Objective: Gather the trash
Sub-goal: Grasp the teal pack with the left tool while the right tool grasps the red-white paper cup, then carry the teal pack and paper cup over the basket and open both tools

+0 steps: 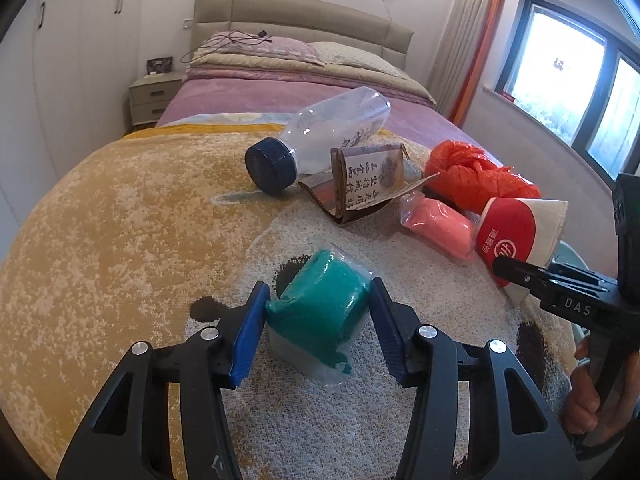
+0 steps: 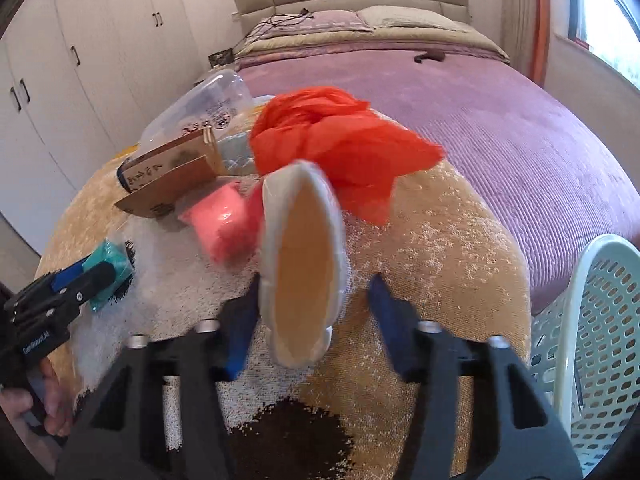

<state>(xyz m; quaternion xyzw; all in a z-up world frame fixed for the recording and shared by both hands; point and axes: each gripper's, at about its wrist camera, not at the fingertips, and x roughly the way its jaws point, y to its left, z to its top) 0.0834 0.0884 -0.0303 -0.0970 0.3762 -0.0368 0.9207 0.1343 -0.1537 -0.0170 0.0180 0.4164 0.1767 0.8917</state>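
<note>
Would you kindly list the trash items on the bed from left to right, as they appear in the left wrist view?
Clear bottle with a blue cap → green packet in the left gripper → brown carton → pink packet → red-and-white paper cup.

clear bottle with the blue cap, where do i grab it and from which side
Probably grip the bottle across its clear body, coming from above with one finger on each long side. It lies on its side with the cap toward the camera, and the box crowds its near right side, so go for the far half.
</note>
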